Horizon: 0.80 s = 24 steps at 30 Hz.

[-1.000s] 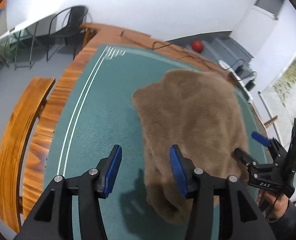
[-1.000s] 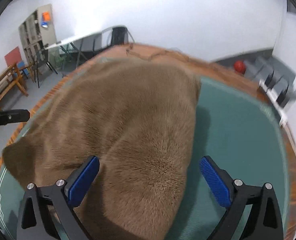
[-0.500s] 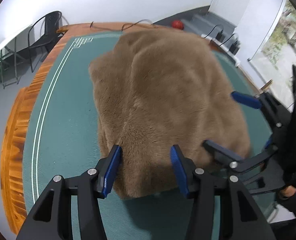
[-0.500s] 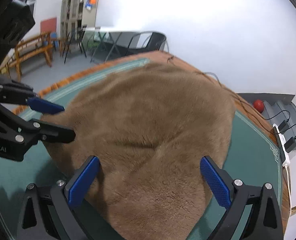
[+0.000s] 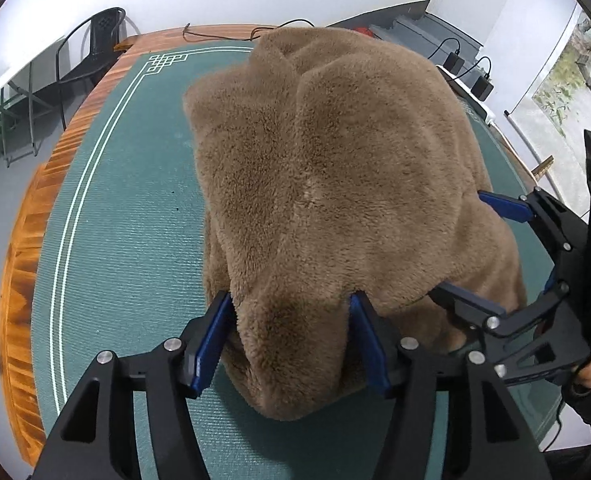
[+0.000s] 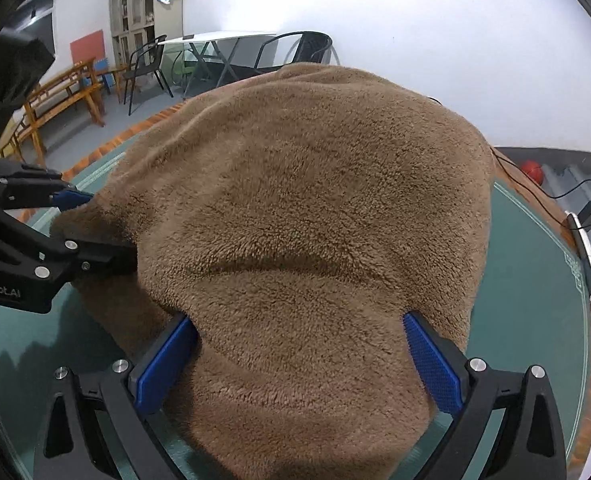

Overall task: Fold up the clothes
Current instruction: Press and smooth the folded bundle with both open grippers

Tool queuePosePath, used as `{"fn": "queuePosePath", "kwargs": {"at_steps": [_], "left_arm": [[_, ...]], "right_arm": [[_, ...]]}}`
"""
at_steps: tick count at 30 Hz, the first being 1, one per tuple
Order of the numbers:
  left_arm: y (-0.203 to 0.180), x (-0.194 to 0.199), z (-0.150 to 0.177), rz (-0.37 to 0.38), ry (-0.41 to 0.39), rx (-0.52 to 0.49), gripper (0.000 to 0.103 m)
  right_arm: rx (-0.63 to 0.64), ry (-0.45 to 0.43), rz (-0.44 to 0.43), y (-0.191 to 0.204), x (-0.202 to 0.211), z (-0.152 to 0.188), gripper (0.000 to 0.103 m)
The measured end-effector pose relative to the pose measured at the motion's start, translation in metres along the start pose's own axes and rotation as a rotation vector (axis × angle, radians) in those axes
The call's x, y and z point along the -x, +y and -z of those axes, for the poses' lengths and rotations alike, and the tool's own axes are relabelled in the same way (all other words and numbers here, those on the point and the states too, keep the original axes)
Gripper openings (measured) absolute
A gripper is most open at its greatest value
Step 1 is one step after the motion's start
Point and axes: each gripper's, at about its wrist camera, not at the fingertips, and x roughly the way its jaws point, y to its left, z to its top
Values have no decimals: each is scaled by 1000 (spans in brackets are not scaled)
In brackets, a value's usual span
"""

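Brown fleece garment [image 5: 335,184] on green mat [image 5: 127,240], left jaws opening around its edge, right jaws apart

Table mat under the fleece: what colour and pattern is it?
Dark green mat with thin white border lines and a fret corner motif, clearest in the left wrist view.

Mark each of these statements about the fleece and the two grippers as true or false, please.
1. The brown fleece garment lies on a green mat. True.
2. The left gripper has no cloth between its fingers. False: fleece bulges between them while the jaws are opening.
3. The right gripper straddles the fleece. True.
4. The mat is plain, without lines. False: white border lines run along its edge.
5. A black chair stands beyond the table. True.
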Motion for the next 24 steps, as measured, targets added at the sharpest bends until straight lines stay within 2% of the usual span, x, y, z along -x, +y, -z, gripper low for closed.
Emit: {"fn": "queuePosePath", "kwargs": {"at_steps": [3,6,11,15,19,24], "left_arm": [[2,15,-8,-8,-37,13,64],[2,33,-23,-5,-98,29,64],[0,36,-52,-6,-141,25,64],[-9,29,-48,5,-121,7,64],[-16,17,-39,6,-83,-16,64],[-13,5,-35,-4,-56,-7,64]], "right_arm": [[-63,-34,-40,-9,14,-7,102],[-140,-91,-41,-25,30,-18,102],[-154,-136,37,-35,42,-28,102],[-204,-135,61,-52,34,-38,102],[-200,-162,43,-73,48,-53,102],[-162,-167,-81,-79,25,-87,102]]}}
